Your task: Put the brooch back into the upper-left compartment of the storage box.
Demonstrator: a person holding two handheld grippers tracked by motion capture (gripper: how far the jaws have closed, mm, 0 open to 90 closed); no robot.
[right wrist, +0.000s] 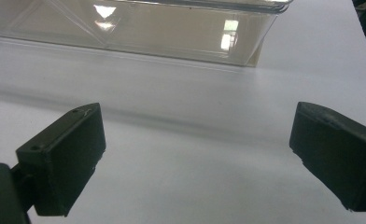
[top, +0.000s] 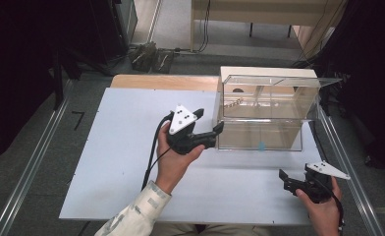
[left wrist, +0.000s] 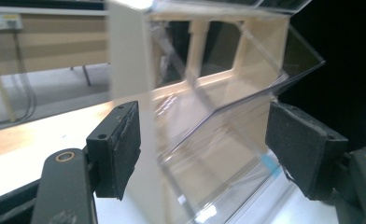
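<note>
Two black pads of the left gripper (left wrist: 204, 154) stand apart in the left gripper view, w/ the near left corner of a clear plastic box (left wrist: 218, 130) between them but not pinched. No earlier pic is given, so only the state: jaws spread, nothing held.

From the high view, the left gripper (top: 207, 125) sits at the box's left end, jaws aimed at its side wall. The clear box (top: 264, 110) stands on the white counter (top: 131, 162), right of centre, towards the far edge, w/ a cream frame behind it and a see-through lid raised at an angle. A small item lies inside on the upper level; too small to tell what.

The right gripper (top: 285, 178) rests low near the front right edge of the counter, well apart from the box, jaws wide, nothing between them.

Risks, as a judgement: the box looks light and slick, so a one-sided push from the left could slide or tip it, since the right gripper isn't bracing it. Pads closing on a thin clear wall could slip off or flex it. The raised lid could drop if the box is jolted.
</note>
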